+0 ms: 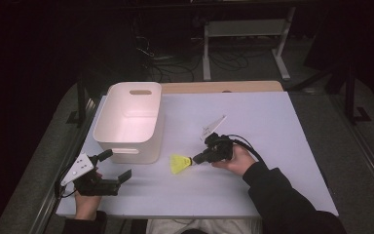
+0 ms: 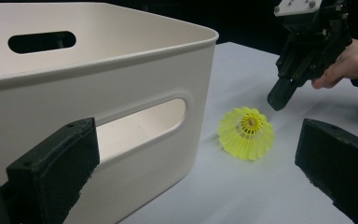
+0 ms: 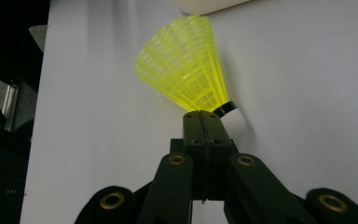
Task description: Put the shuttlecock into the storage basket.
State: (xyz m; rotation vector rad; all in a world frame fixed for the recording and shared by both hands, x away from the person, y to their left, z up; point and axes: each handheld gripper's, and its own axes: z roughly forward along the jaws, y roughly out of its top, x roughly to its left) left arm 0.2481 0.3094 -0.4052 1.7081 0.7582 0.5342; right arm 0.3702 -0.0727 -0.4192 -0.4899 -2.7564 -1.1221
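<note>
The yellow shuttlecock (image 1: 180, 164) lies on its side on the white table (image 1: 272, 136), just in front of the near wall of the white bin (image 1: 129, 122), its open skirt turned towards the person's left. In the left gripper view it rests close to the bin's near corner, clear of the wall.

The right gripper (image 1: 198, 158) is at the shuttlecock's cork end. In the right gripper view its jaws are pressed flat together with no gap, and the dark cork peeks out just beside their tips; whether the cork is actually pinched or merely touched by the closed tips is hard to say from this angle. In the left gripper view the tip appears to hang slightly above and behind the skirt, which leans towards no grasp.

The left gripper (image 1: 119, 165) hovers near the bin's front left corner with its jaws spread wide, holding nothing.

The step in hand seems to be the approach for the pickup. The next move likely calls for parting the right jaws, settling them around the cork or the skirt's narrow neck, and clamping gently, since the mesh would crush easily, before lifting over the bin's rim.
</note>
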